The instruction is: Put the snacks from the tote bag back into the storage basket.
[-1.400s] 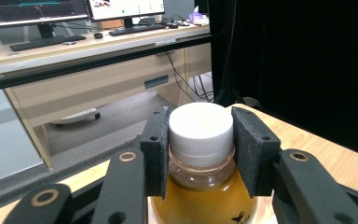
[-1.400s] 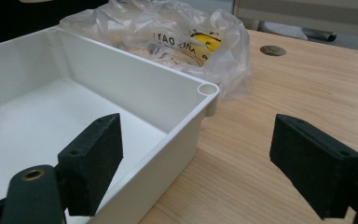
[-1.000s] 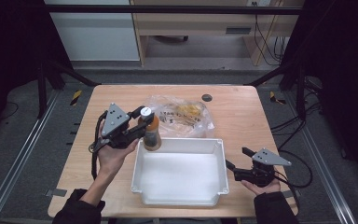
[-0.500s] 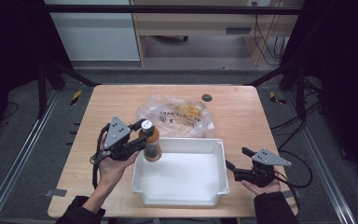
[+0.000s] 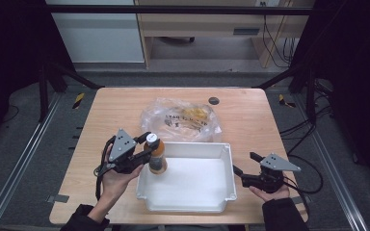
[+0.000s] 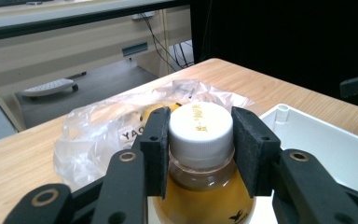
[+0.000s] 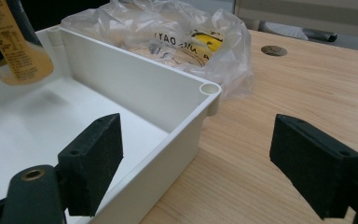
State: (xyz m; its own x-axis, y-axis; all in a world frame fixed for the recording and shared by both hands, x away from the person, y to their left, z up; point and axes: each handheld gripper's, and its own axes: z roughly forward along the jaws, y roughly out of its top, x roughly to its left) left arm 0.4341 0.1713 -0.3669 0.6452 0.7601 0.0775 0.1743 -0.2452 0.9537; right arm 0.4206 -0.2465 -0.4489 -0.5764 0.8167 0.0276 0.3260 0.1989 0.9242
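Note:
A small bottle point(image 5: 156, 156) of orange-yellow liquid with a white cap point(image 6: 199, 130) hangs upright over the left inside of a white plastic bin point(image 5: 223, 153). My left gripper point(image 5: 148, 149) is shut on the bottle's neck just under the cap, one pad point(image 6: 156, 148) on each side. In the right gripper view the bottle's base point(image 7: 21, 51) floats above the bin floor. My right gripper point(image 5: 244, 164) is open at the bin's right wall point(image 7: 168, 140), one jaw inside the bin and one outside over the table.
A crumpled clear plastic bag point(image 5: 180, 120) with yellow items inside lies on the wooden table point(image 5: 270, 120) just behind the bin. A small dark round hole point(image 5: 214, 100) sits near the table's far edge. Cables trail off the right side.
My left gripper has carried the bottle down and toward the near side, from beside the bag to over the bin's left part. The right gripper has stayed put.

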